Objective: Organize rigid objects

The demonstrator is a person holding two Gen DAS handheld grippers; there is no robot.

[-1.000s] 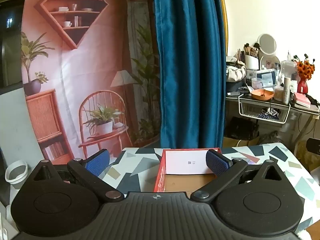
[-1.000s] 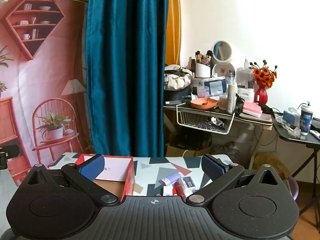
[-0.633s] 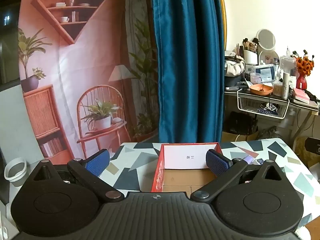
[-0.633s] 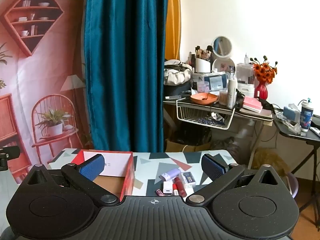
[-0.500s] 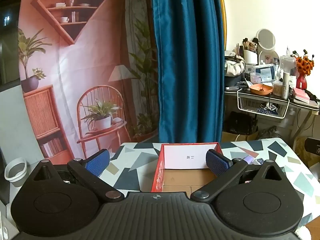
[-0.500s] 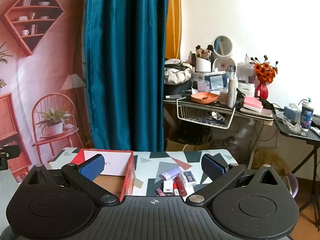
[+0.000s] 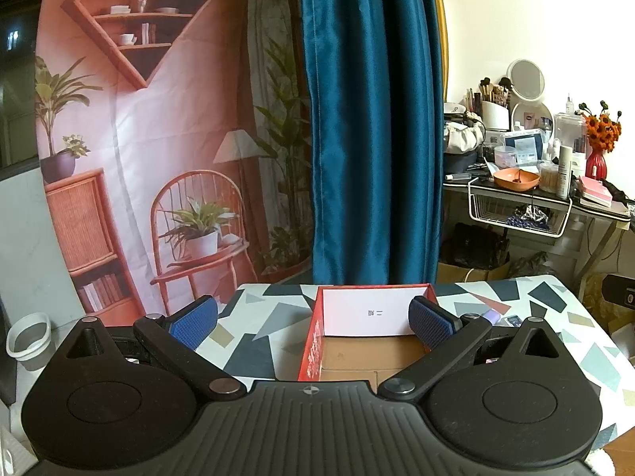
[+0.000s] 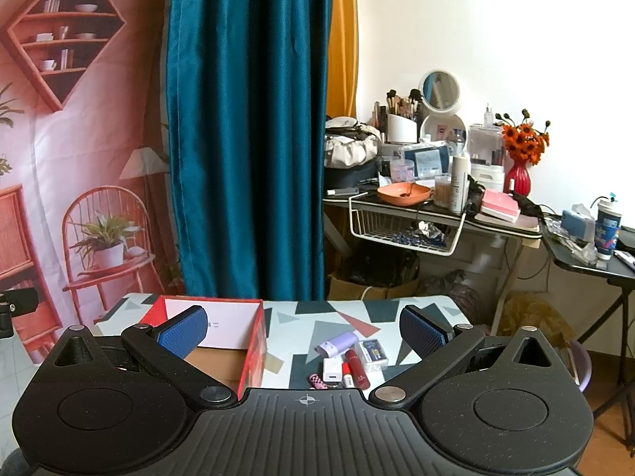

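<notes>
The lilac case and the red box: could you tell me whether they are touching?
Apart. The right wrist view shows bare patterned tabletop between the lilac case and the red box.

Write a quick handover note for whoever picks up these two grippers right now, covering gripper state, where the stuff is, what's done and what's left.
Left gripper: open, empty, aimed at the red box.
Right gripper: open, empty, over the small items.
On the patterned table, right of the box: lilac case, clear box, white charger, red tube, pink checkered piece.
Done: nothing visibly in the box.
Left: probably move each item into it.
</notes>
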